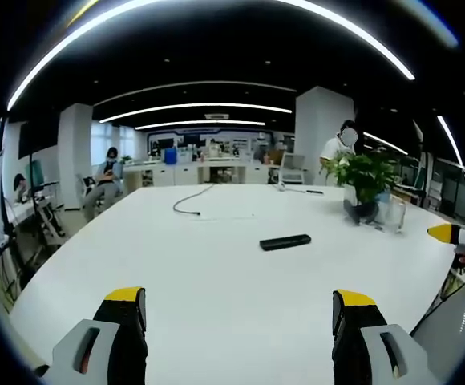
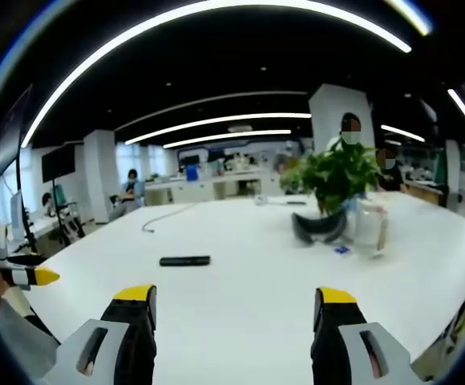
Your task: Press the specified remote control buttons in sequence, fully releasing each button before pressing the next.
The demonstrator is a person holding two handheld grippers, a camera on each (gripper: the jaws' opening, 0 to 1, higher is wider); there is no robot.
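Note:
A black remote control (image 1: 285, 241) lies flat on the white table (image 1: 216, 273), beyond my left gripper (image 1: 240, 311), whose jaws stand wide apart with nothing between them. In the right gripper view the same remote control (image 2: 184, 261) lies to the left of and beyond my right gripper (image 2: 236, 311), which is open and holds nothing. The right gripper's yellow tip (image 1: 449, 233) enters the left gripper view at the right edge. The left gripper's yellow tip (image 2: 34, 277) shows at the left edge of the right gripper view.
A potted green plant (image 2: 333, 184) stands on the table with a clear glass jar (image 2: 370, 227) and a dark object (image 2: 317, 228) beside it. A black cable (image 1: 191, 199) trails across the far table. People sit and stand by desks at the back.

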